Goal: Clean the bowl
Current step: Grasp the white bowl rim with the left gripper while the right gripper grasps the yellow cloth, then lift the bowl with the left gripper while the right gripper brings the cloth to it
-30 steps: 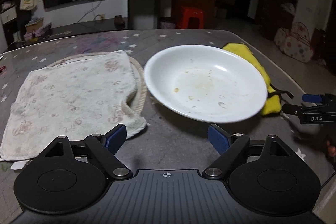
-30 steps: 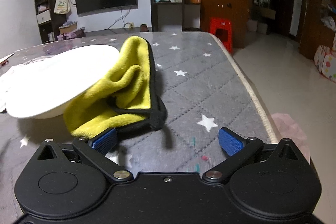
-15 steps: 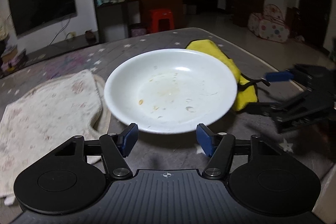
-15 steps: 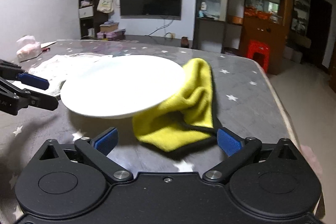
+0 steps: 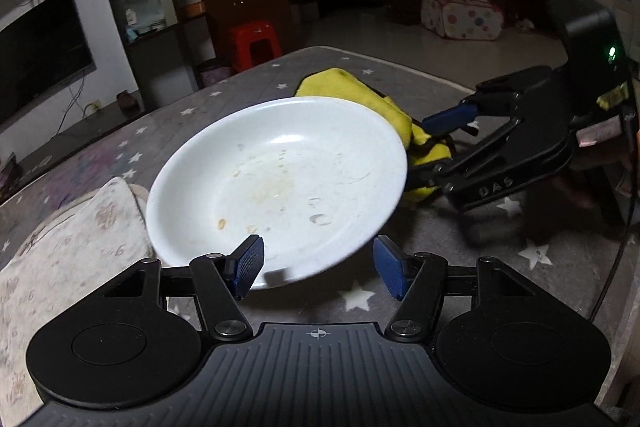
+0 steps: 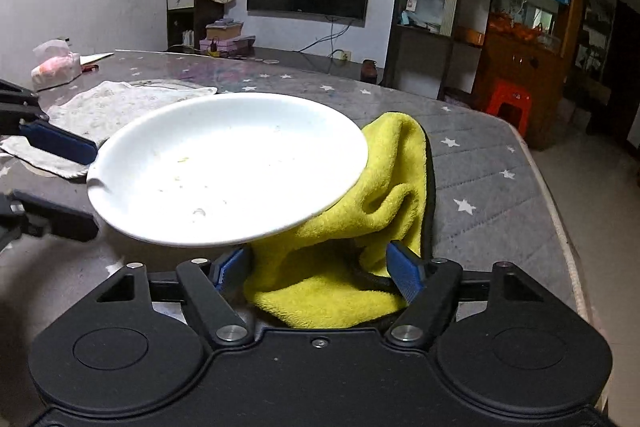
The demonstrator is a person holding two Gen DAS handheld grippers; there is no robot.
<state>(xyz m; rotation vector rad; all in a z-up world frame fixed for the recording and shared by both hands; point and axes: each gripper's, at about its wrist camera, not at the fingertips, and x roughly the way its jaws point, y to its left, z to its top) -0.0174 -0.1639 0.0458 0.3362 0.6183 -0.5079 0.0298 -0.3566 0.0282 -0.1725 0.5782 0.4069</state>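
A shallow white bowl (image 5: 280,183) with food smears and drops lies on the grey starred table; it also shows in the right wrist view (image 6: 228,167). My left gripper (image 5: 318,263) is open, its blue pads either side of the bowl's near rim. A yellow cloth (image 6: 360,227) lies beside and partly under the bowl; it shows behind the bowl in the left wrist view (image 5: 384,107). My right gripper (image 6: 320,271) is open with the cloth's near end between its fingers. In the left wrist view the right gripper (image 5: 452,143) straddles the cloth.
A pale patterned towel (image 5: 60,251) lies left of the bowl, also in the right wrist view (image 6: 120,103). The table edge (image 6: 560,227) runs along the right. A pink tissue pack (image 6: 54,69) sits far left. A red stool (image 6: 512,103) stands beyond the table.
Both grippers have moved in: the left up to the bowl's rim, the right onto the yellow cloth so that it now lies between the fingers. Both views swung round.
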